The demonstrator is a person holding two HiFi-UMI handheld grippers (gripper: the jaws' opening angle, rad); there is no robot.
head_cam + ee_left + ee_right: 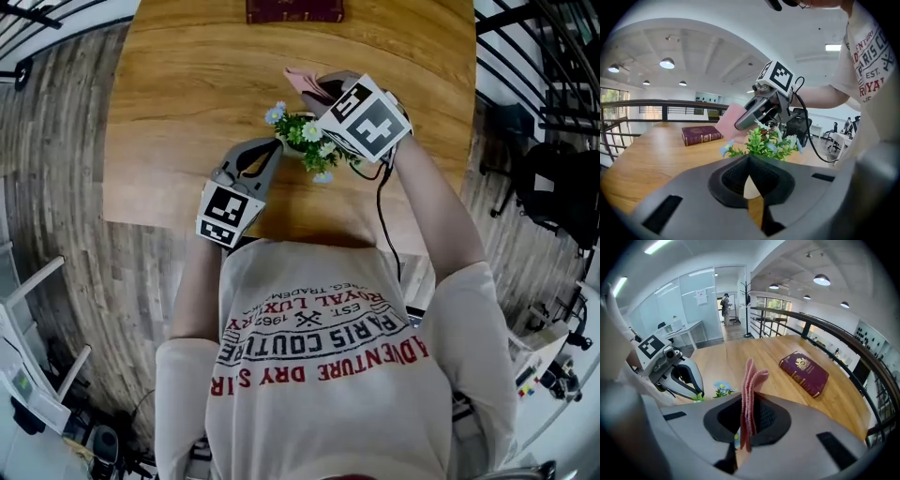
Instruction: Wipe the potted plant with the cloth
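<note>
**Pinching the pink cloth close above the potted plant**

A light wooden table with rounded corners stands on a floor of grey planks. It is in an open office with a black railing and round ceiling lamps. A dark red book lies flat at the far side of the table, well apart from the plant.

The potted plant, with green leaves and small blue and white flowers, stands upright near the table's near edge. The right gripper points down at it from above, and its jaws pinch a folded pink cloth that sticks out past the tips. The left gripper has its jaws pressed together with nothing between them. The plant is just beyond its tips, and the white pot shows through the gap below.
</note>
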